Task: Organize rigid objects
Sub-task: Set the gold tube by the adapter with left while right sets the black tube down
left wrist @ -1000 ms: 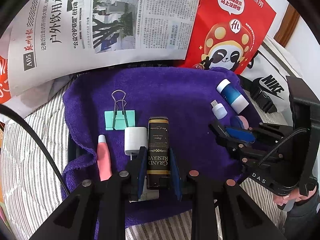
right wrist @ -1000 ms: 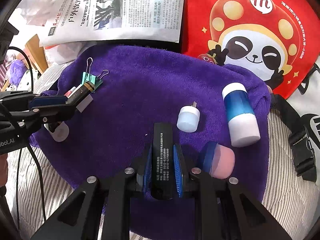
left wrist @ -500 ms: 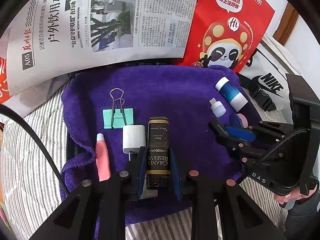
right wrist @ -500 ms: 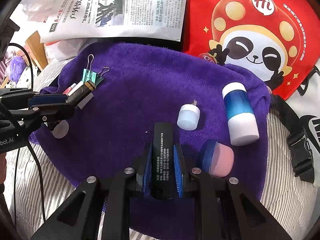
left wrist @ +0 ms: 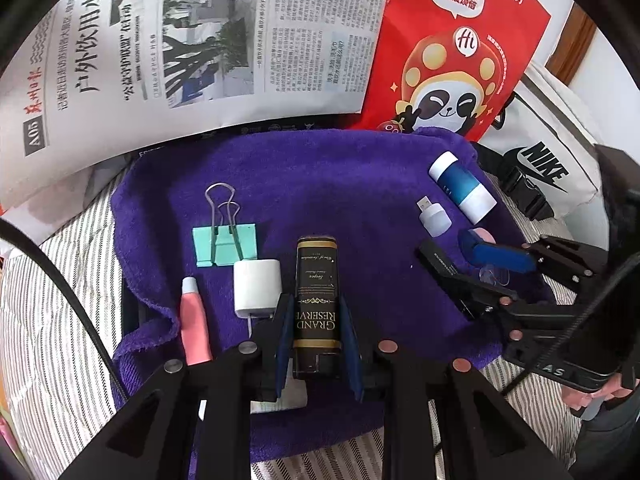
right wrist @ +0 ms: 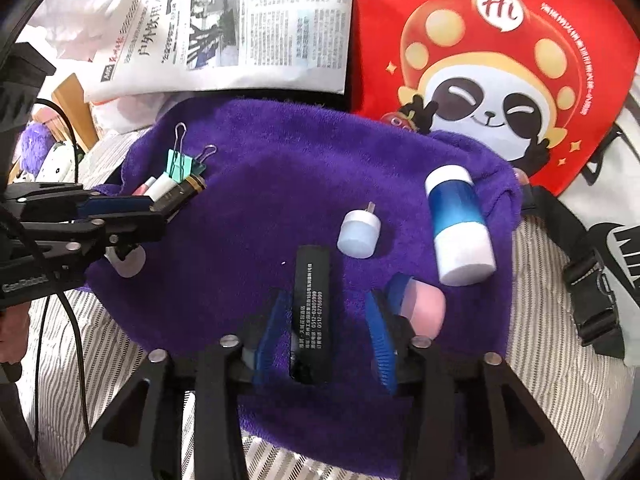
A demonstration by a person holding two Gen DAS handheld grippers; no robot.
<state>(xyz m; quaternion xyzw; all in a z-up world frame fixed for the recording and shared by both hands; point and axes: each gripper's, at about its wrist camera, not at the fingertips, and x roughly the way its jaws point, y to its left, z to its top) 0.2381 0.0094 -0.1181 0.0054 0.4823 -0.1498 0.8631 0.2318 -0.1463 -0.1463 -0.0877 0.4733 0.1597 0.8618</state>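
Left gripper [left wrist: 316,332] clamping a black gold-lettered box [left wrist: 316,300], right gripper [right wrist: 324,332] fingers just opening around a slim black bar [right wrist: 311,308], lying on purple towel [right wrist: 280,184].

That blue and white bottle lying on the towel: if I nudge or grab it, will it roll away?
The blue and white bottle is a smooth cylinder lying on its side, so a sideways nudge would probably roll it. The nap of the purple towel should slow that. Its wall looks rigid and glossy, so it may slip between pads unless gripped squarely across its middle.
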